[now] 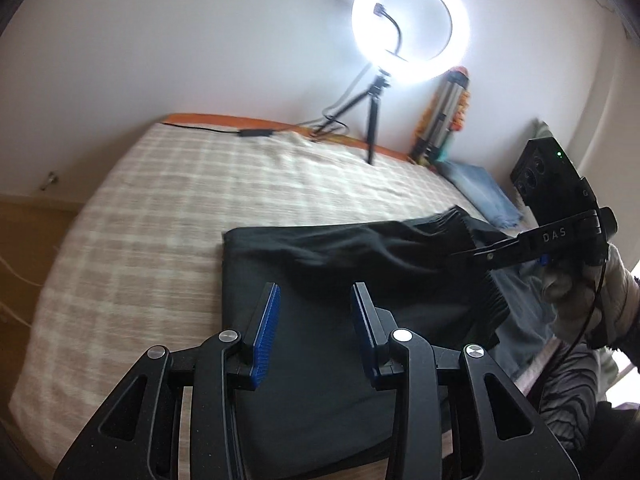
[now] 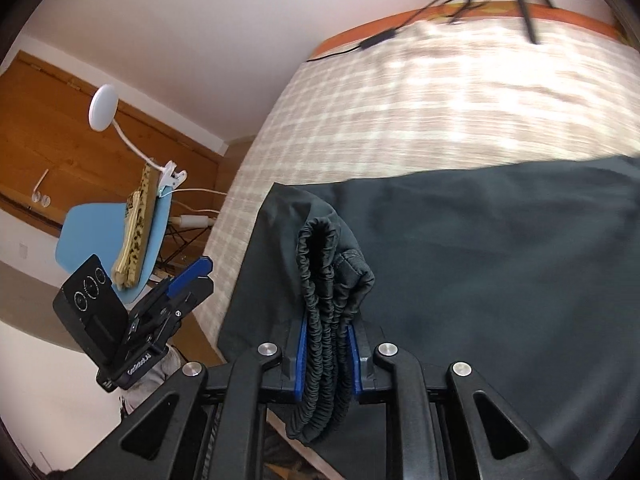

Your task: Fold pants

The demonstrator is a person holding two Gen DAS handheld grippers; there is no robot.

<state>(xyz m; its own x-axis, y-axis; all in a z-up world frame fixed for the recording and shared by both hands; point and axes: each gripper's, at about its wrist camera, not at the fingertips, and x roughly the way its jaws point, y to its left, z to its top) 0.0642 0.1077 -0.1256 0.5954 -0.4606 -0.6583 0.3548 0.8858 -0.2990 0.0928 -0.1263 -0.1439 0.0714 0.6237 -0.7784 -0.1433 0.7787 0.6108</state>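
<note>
Bed (image 1: 168,184): checked cover is blurring; its near edge is running out of view.
Pants (image 1: 320,360): dark, lying on the bed's near side; far end is cut off in the right wrist view.
Right gripper (image 2: 326,354): clamping the bunched elastic waistband (image 2: 324,280).
Left gripper (image 1: 314,320): hovering over the pants, jaws apart, gripping nothing.

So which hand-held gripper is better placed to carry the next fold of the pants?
The right hand-held gripper: it already clamps the waistband. The left hand-held gripper is empty above the pants.
</note>
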